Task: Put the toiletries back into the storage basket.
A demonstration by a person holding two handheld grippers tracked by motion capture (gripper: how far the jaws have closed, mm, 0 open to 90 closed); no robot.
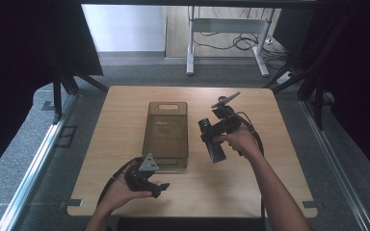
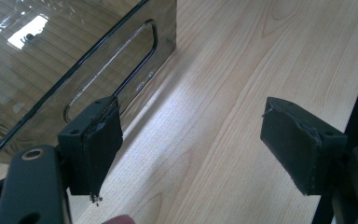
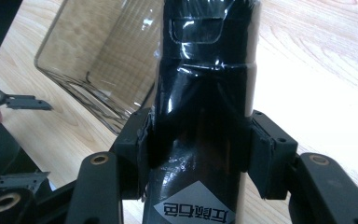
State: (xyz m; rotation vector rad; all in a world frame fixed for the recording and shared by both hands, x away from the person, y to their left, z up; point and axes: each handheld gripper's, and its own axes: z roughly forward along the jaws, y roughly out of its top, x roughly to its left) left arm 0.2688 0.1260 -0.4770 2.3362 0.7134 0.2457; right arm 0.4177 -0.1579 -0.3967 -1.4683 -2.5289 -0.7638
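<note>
1. High view: a wooden table (image 1: 125, 134) carries a smoky see-through bin (image 1: 167, 137) at its middle, long side running away from the person, with a handle slot at the far end.
2. High view: the left gripper (image 1: 160, 188) sits in the person's left hand (image 1: 120, 192) just in front of the bin's near left corner, jaws pointing right and low over the table. They look parted here, but they are small at this range.
3. High view: the right gripper (image 1: 207, 137) is in the right hand (image 1: 238, 142), just right of the bin. A black packet (image 1: 212, 142) is caught in it and hangs clear of the table, beside the bin and not in it.
4. Left gripper view: the two padded jaws stand wide apart with bare table (image 2: 242, 70) between them; nothing is gripped. The bin (image 2: 51, 60) lies at upper left, its handle slot just behind the left pad, which does not visibly touch it.
5. Right gripper view: both jaws are pressed against the sides of the glossy black packet (image 3: 205, 93), which fills the gap between them; a grey label with print shows at its lower end.
6. Right gripper view: the bin (image 3: 98, 60) is beyond the packet at left, open side visible. The left gripper (image 3: 14, 140) shows at the far left edge.
</note>
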